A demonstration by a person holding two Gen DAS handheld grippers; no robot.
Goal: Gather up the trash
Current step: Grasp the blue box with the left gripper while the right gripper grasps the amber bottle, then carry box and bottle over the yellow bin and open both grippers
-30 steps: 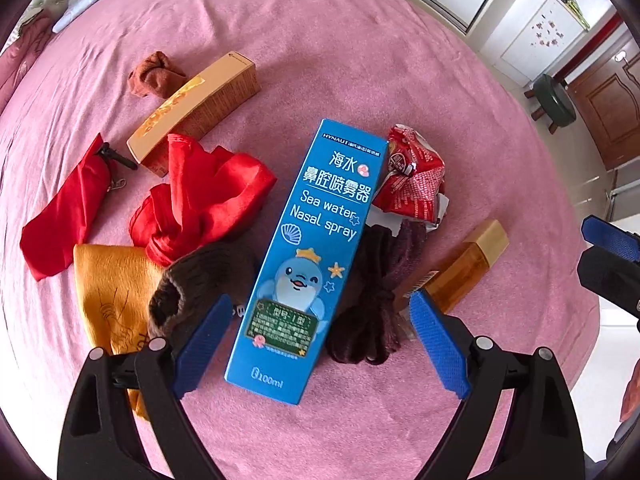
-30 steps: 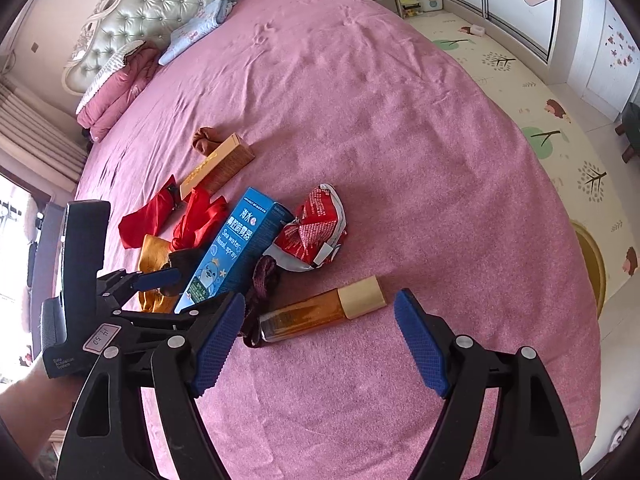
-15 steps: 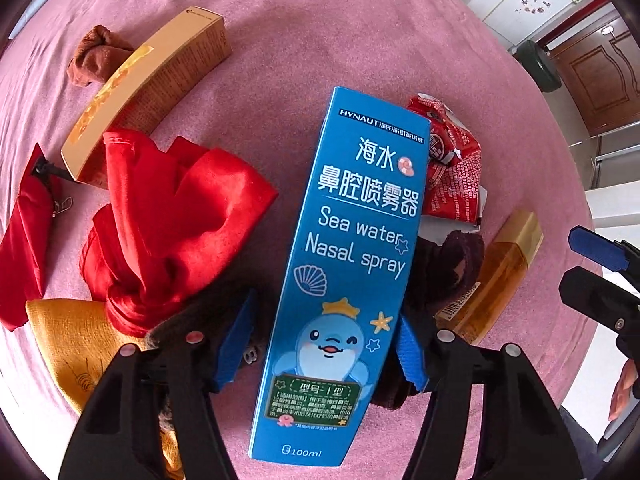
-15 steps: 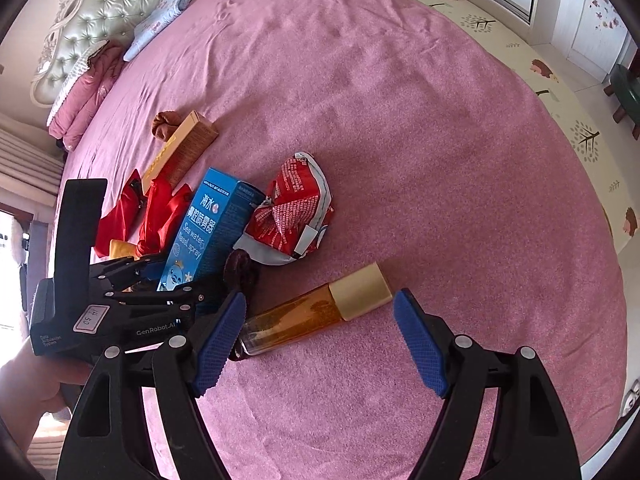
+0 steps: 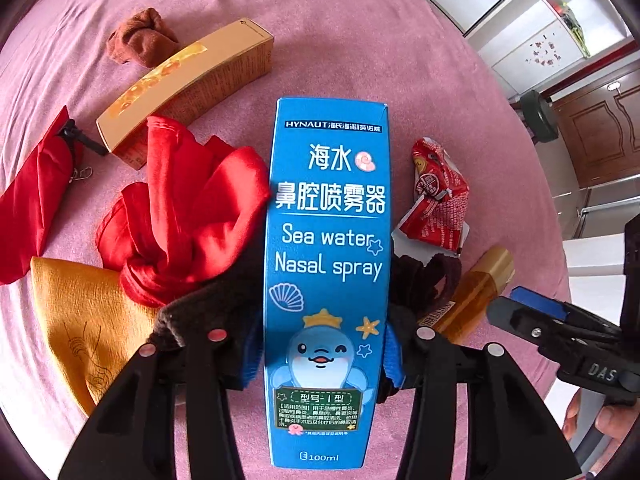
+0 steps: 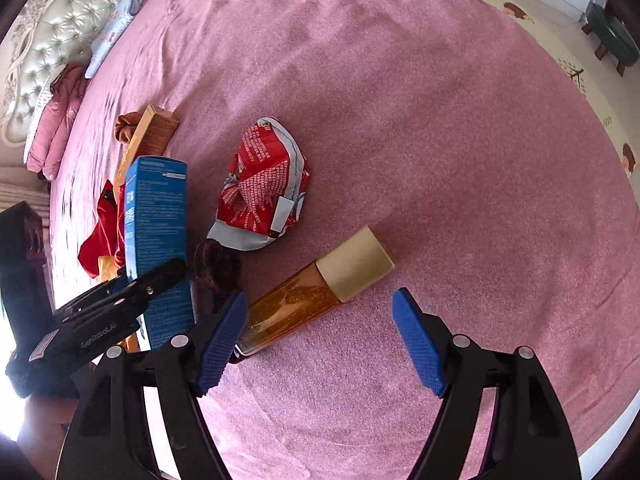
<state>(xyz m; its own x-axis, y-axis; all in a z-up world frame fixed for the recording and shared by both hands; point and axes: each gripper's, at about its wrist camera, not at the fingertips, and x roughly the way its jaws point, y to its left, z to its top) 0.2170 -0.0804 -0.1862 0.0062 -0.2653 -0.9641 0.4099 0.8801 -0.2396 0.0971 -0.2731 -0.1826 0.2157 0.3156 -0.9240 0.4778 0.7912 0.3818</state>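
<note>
Left gripper clamped across the lower half of the blue nasal-spray box, blue pads pressed against both long sides; box raised off the pink bedspread with its far end tipped upward in the right wrist view, probably for carrying off as trash; grip low on the carton, so likely some wobble at the far end. Right gripper spread wide, nothing between the pads, hovering at the near end of the amber bottle with the gold cap; left pad just beside the glass, contact impossible to confirm; seemingly lined up for the next pick. Crumpled red snack wrapper lying beyond the bottle, slack and apparently emptied; long tan carton at far left, flaps shut, contents hidden; blue box likewise shut, contents unknown; bottle holding amber liquid along most of its length. Red cloth, mustard cloth, dark brown socks and a rust-coloured bundle scattered around, probably not trash. No bin or bag anywhere in view.
</note>
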